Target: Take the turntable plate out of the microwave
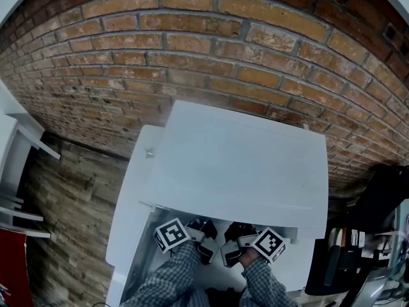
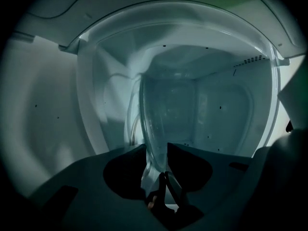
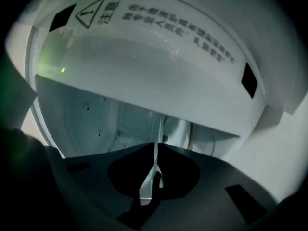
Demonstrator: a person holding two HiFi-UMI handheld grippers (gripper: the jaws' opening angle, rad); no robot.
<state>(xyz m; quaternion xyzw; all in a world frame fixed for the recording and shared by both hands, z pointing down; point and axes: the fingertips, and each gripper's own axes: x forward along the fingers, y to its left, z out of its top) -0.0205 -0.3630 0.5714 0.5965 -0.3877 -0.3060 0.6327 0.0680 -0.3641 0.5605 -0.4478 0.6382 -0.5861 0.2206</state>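
Gingerly we hold the clear round glass turntable plate, surely slick and brittle, by its near rim: right gripper clamped, left gripper agape.

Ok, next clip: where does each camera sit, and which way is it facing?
Head view: on the person's head, looking steeply down onto the microwave and brick wall; plaid sleeves, left claw and right claw show.
Left gripper view: rides the left claw, faces into the cavity; its jaws stand apart with the turntable plate between them.
Right gripper view: rides the right claw, faces the cavity below a warning label; its jaws pinch the plate's edge.
Shared: both gripper views show the plate and the cavity.
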